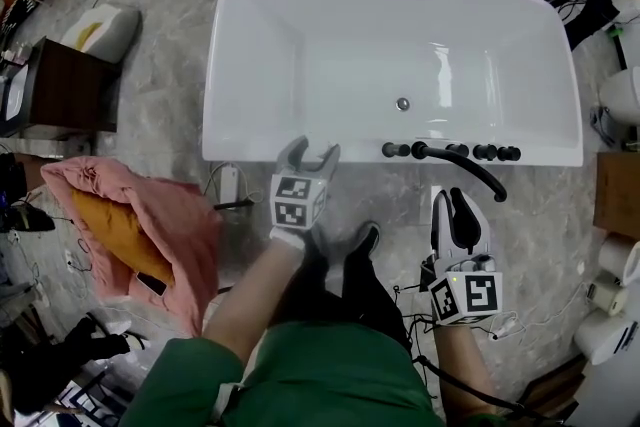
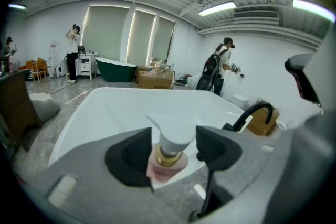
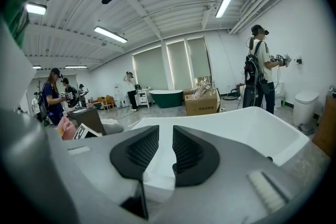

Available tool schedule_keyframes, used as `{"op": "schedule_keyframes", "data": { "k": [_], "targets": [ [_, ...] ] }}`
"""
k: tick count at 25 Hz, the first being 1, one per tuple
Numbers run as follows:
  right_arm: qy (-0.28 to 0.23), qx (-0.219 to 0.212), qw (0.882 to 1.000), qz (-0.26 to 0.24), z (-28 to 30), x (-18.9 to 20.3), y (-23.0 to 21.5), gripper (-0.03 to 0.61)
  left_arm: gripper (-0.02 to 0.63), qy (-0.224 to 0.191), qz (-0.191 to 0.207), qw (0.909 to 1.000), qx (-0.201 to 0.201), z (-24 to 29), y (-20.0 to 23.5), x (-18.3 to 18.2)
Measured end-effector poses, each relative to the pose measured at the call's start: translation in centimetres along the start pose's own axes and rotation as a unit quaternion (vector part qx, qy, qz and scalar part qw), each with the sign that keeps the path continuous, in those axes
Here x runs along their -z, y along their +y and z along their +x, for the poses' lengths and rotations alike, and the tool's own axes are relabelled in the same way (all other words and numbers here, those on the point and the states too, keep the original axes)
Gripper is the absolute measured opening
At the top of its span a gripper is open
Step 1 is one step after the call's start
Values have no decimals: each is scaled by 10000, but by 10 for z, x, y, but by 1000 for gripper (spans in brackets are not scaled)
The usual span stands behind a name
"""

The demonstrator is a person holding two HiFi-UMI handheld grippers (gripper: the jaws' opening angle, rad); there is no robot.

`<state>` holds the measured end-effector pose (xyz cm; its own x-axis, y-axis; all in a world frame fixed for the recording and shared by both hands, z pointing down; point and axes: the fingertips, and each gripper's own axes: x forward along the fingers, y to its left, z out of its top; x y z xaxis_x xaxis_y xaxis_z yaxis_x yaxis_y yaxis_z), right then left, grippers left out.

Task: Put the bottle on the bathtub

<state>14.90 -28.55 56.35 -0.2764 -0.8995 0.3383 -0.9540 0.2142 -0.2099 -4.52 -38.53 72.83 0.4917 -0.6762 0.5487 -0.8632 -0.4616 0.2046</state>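
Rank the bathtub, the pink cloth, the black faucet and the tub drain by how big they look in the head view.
1. bathtub, by far the largest
2. pink cloth
3. black faucet
4. drain, clearly the smallest

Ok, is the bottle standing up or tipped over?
Standing up. The bottle sits on the bathtub rim, pump on top, between the left gripper's open jaws.

R claw [image 3: 165,139] jaws narrow gap, empty; white bathtub [image 3: 252,128] ahead.
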Motion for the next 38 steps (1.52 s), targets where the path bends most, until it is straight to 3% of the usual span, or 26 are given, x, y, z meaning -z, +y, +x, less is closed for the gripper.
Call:
{"op": "schedule_keyframes", "data": {
  "k": [6, 12, 24, 31, 38],
  "targets": [
    [-89, -44, 10000, -12, -8, -7, 13, 81, 285, -20, 12, 10000, 21, -21, 3, 1],
    [-161, -98, 9998, 19, -14, -18, 25, 81, 284, -300, 44, 9995, 86, -61, -4, -21],
    [-773, -233, 9967, -124, -42, -70, 60, 81, 176, -1415, 356, 9892, 109, -183, -17, -118],
    [-954, -137, 9945, -420, -63, -110, 72, 81, 169, -1873, 805, 9789, -118, -246, -19, -177],
    [-1278, -132, 9895, -663, -89, -158, 84, 84, 170, -2147, 811, 9732, -157, -298, -33, -218]
  ]
}}
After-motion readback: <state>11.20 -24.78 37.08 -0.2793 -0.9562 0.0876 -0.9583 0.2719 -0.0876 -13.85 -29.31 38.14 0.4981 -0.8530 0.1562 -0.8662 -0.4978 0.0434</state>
